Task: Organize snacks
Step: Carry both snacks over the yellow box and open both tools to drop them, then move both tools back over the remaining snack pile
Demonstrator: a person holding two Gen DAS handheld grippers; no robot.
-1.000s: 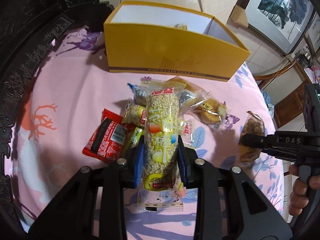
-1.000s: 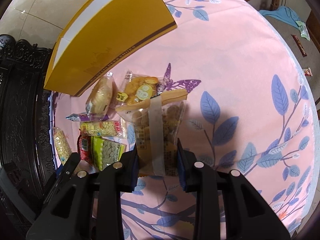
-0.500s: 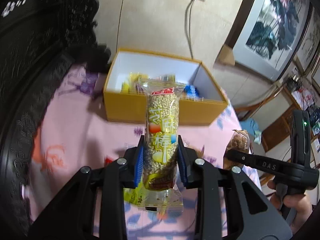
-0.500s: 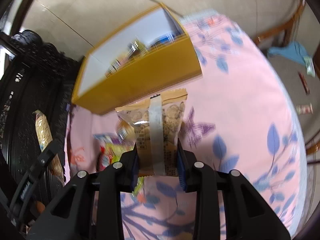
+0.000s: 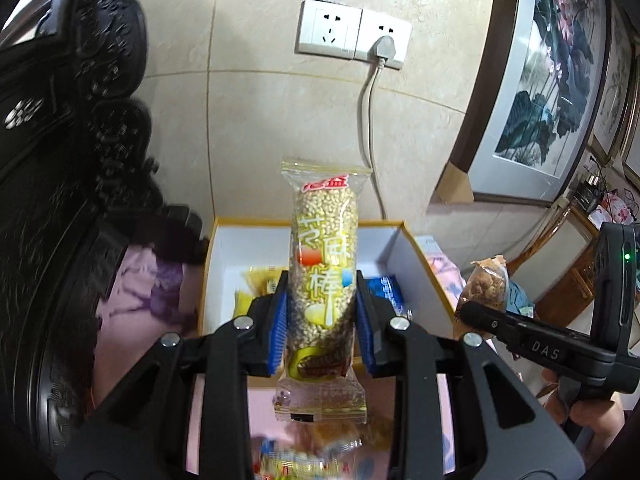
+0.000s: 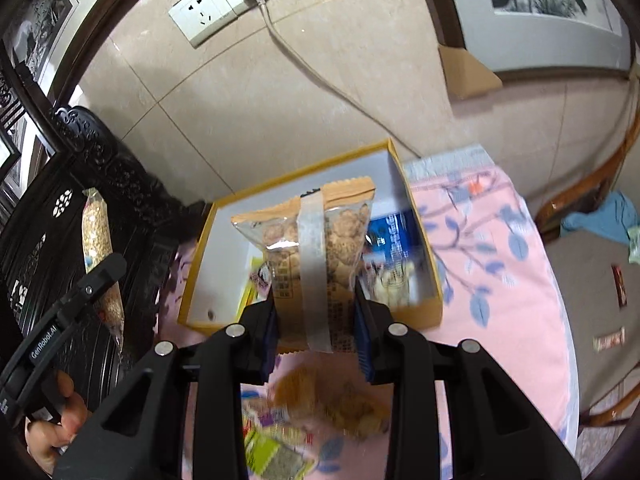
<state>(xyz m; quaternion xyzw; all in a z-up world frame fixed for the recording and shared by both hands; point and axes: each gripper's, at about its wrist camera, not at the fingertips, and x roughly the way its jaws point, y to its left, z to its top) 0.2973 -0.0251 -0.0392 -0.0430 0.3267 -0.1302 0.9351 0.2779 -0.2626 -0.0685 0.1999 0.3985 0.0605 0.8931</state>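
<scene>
1. The pink tablecloth point(image 6: 500, 240) carries the yellow box point(image 6: 416, 316) at its far edge, near the wall.
2. The left gripper point(image 5: 322, 330) clamps a puffed-grain bar packet point(image 5: 324, 264), held upright above the box.
3. The right gripper point(image 6: 316, 320) clamps a taped biscuit bag point(image 6: 316, 248) over the box.

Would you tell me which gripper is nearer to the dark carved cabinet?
Left. The left gripper is beside the dark carved cabinet; the right gripper is by the far side of the yellow box.
</scene>
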